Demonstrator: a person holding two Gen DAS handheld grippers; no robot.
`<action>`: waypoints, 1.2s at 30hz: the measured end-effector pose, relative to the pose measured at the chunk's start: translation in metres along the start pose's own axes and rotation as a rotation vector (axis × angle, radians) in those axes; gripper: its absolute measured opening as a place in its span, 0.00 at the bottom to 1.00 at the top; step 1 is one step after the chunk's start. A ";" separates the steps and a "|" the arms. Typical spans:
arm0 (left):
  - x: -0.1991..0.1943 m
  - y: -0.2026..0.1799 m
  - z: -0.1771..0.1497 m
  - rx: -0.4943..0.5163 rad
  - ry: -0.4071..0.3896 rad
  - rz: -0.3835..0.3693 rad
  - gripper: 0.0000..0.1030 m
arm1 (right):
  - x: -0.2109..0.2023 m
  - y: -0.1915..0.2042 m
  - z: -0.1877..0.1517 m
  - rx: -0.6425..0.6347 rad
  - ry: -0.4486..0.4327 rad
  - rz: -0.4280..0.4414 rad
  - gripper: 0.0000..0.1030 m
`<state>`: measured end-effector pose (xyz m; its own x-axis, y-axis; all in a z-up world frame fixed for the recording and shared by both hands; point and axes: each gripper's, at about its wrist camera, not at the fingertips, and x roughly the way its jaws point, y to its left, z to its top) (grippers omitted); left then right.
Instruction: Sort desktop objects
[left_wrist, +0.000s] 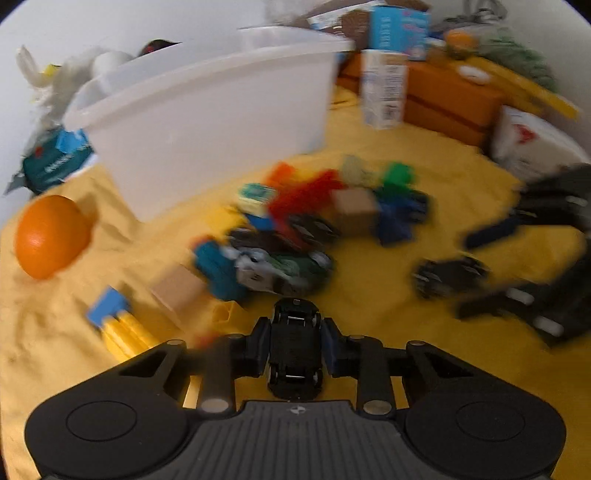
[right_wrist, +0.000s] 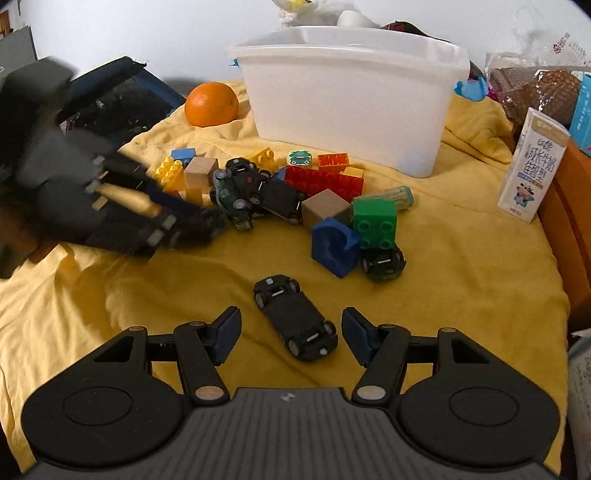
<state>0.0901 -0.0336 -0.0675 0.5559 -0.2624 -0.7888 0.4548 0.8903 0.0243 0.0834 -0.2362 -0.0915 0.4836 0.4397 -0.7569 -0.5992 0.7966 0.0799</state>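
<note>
Left wrist view, motion-blurred: left gripper (left_wrist: 295, 347) is clenched on a small black toy car (left_wrist: 294, 347), underside up, one blue pad on each flank, held above the yellow cloth (left_wrist: 369, 295). Ahead sits a heap of toy cars and plastic bricks (left_wrist: 303, 225), details smeared. Behind the heap is a white translucent plastic tub (left_wrist: 207, 122). A round orange fruit (left_wrist: 50, 236) lies on the cloth at left, clear of the tub. A white milk carton (left_wrist: 384, 88) stands right of the tub, in front of an orange box (left_wrist: 450, 96). Right gripper (left_wrist: 524, 258) shows at the right edge, blurred; can't tell its state from here.

Right wrist view, sharp: right gripper (right_wrist: 291, 332) is released, fingers spread wide, with a second black toy car (right_wrist: 295, 317) lying upside down on the cloth between them, touching neither pad. Just past it, a blue arched block (right_wrist: 334, 245) is beside a green studded brick (right_wrist: 375, 221), with a dark green toy car (right_wrist: 382, 260) under the brick's near edge. Further back is a red studded brick (right_wrist: 325, 181) and a wooden cube (right_wrist: 325, 208), then the tub. Left gripper (right_wrist: 184, 221) enters from the left, blurred, tips at the pile's left edge.
</note>
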 end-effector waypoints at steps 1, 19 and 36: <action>-0.006 -0.004 -0.006 -0.022 0.010 -0.041 0.31 | 0.002 -0.001 0.000 0.011 0.003 0.004 0.62; -0.039 -0.044 -0.043 -0.022 -0.028 0.003 0.47 | 0.003 0.030 -0.002 -0.112 -0.042 -0.109 0.53; -0.072 0.046 -0.078 -0.283 -0.049 0.251 0.50 | -0.015 -0.014 -0.005 -0.105 -0.079 -0.170 0.63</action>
<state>0.0169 0.0551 -0.0579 0.6614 -0.0342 -0.7493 0.0934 0.9949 0.0370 0.0811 -0.2561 -0.0842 0.6292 0.3373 -0.7003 -0.5661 0.8162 -0.1154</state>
